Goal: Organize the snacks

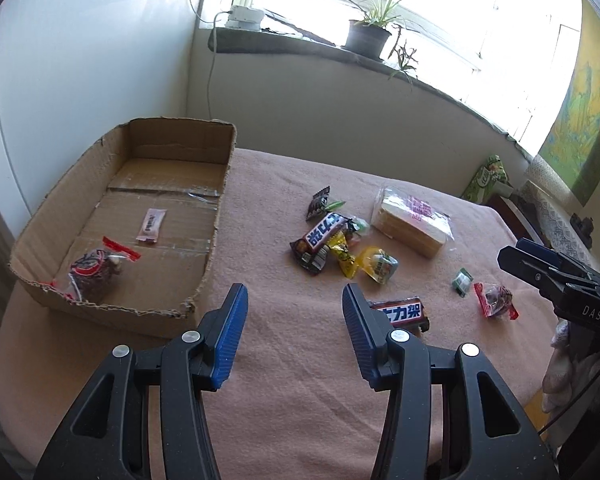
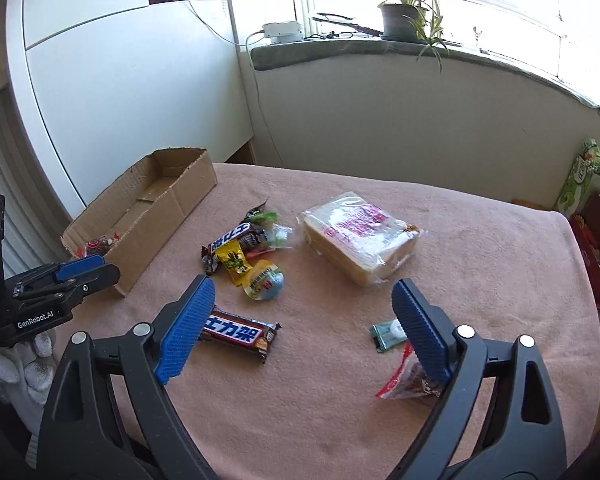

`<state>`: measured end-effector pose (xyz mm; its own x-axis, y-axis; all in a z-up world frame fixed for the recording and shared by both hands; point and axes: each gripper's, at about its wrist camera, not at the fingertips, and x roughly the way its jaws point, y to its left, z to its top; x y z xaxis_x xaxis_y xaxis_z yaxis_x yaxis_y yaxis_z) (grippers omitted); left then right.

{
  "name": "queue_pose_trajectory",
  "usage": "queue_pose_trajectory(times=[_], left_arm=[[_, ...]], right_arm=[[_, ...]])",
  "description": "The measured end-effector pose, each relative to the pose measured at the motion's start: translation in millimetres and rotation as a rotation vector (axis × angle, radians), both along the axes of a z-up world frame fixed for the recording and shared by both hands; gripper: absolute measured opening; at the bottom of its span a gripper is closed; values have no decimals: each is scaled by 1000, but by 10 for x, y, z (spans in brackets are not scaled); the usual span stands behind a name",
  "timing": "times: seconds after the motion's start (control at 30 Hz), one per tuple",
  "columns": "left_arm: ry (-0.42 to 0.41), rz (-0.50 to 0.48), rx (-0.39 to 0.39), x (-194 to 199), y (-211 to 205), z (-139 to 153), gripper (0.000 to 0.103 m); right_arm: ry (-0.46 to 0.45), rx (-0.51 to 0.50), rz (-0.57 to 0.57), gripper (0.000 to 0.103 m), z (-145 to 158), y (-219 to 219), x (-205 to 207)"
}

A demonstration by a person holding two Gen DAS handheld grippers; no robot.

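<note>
While snacks lie scattered on the pink cloth (image 2: 340, 420), both grippers hang above it. Left gripper (image 1: 295, 304) and right gripper (image 2: 304, 300) gape wide, holding nothing.

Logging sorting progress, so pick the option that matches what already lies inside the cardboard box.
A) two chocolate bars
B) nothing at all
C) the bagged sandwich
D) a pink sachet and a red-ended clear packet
D: the left wrist view shows the pink sachet and the red-ended packet on the floor of the cardboard box.
</note>
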<state>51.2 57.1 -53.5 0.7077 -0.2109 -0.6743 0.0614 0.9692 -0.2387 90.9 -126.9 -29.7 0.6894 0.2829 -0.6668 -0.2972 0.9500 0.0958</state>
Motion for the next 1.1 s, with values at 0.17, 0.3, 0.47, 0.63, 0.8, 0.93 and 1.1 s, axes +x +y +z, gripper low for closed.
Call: queue_pose_trajectory(times=[0.17, 0.3, 0.47, 0.63, 0.8, 0.93, 1.1], left_arm=[[26, -98, -9, 124, -264, -28, 48], [58, -193, 7, 225, -491, -96, 48], [70, -309, 111, 228, -802, -140, 48], [67, -373, 201, 277, -911, -144, 60], [99, -416, 261, 393, -971, -219, 61], [154, -428, 223, 592, -997, -320, 61], [229, -440, 123, 686, -923, -420, 61]], right_arm=[[31, 0, -93, 93, -127, -454, -159], [73, 9, -143, 93, -278, -672, -242], [95, -22, -178, 93, -454, -821, -261], [123, -7, -188, 93, -551, -904, -182], [132, 11, -198, 93, -587, -951, -165], [136, 21, -201, 93, -601, -962, -178], [136, 24, -194, 93, -592, -939, -197]])
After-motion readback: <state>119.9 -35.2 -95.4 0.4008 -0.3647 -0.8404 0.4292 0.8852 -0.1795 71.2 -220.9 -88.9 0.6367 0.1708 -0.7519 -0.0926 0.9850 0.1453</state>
